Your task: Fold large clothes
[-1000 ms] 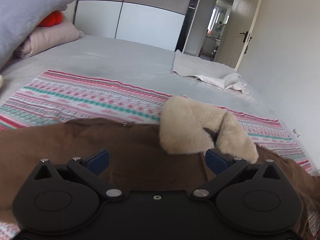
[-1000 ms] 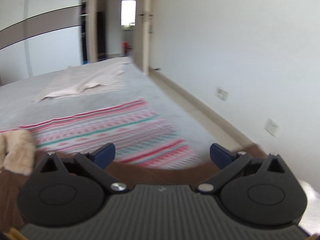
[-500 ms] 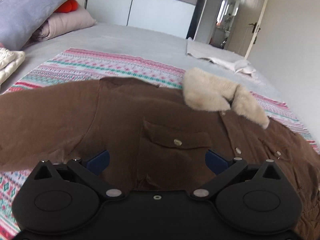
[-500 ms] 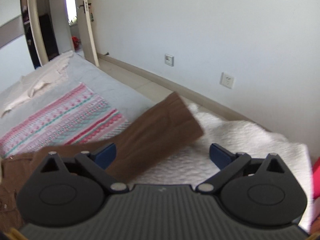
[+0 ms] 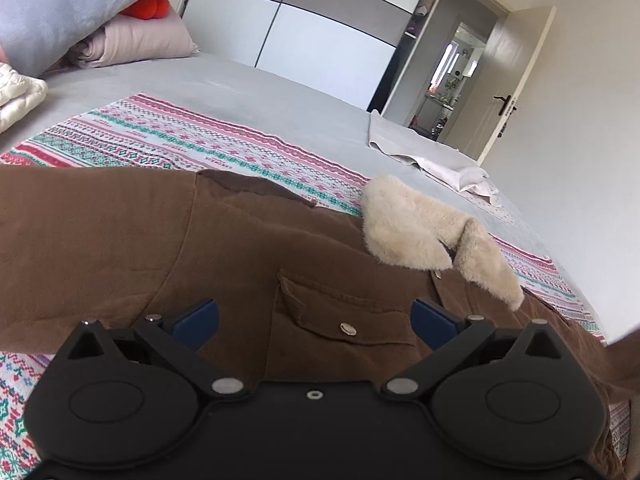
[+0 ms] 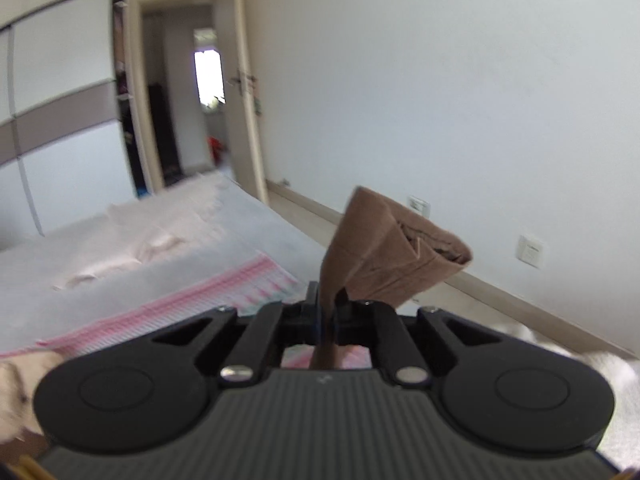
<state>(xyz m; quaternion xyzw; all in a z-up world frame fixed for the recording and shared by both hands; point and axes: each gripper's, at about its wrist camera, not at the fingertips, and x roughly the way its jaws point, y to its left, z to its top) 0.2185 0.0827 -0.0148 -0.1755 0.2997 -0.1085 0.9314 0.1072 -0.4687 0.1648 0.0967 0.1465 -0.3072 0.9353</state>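
Observation:
A brown jacket (image 5: 224, 248) with a cream fleece collar (image 5: 416, 232) lies spread, front up, on a patterned blanket (image 5: 192, 140) on the bed. My left gripper (image 5: 316, 316) is open and empty, hovering above the jacket's chest pocket (image 5: 344, 312). My right gripper (image 6: 328, 308) is shut on the cuff end of the jacket's brown sleeve (image 6: 392, 248), which stands up above the fingers, lifted off the bed. A bit of the collar shows at the left edge of the right wrist view (image 6: 16, 376).
A grey bed sheet (image 5: 256, 92) lies under the blanket. A crumpled beige cloth (image 5: 432, 156) lies at the bed's far side. Pillows and folded bedding (image 5: 100, 12) are stacked far left. Wardrobe, open door and a white wall with sockets (image 6: 528, 248) stand beyond.
My right gripper was open above the sleeve end; now it has shut on the cuff and lifted it. My left gripper has stayed open, shifting slightly over the jacket.

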